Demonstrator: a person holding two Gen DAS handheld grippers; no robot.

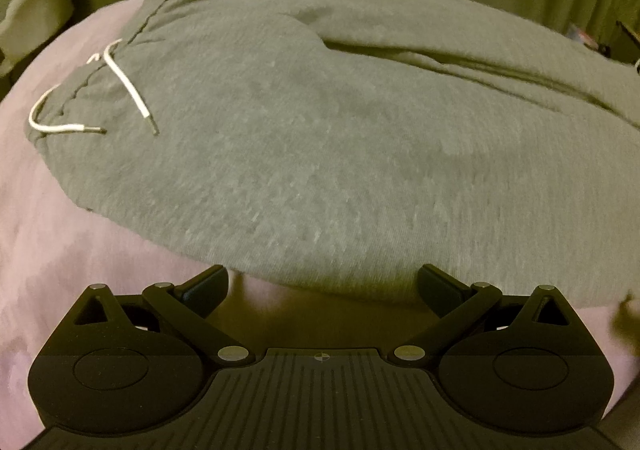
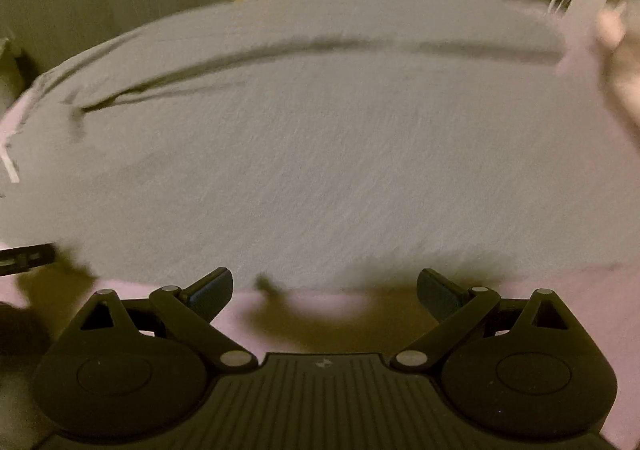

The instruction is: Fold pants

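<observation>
Grey fleece sweatpants [image 1: 320, 137] lie spread flat across a pale lilac bedsheet [image 1: 60, 250], filling the middle of both frames, legs side by side with a dark crease between them. The waistband sits at upper left of the left view, its white drawstring [image 1: 120, 77] loose on the cloth. The left gripper [image 1: 322, 282] and right gripper [image 2: 324, 286] sit at the near hem, fingers wide apart, holding nothing.
</observation>
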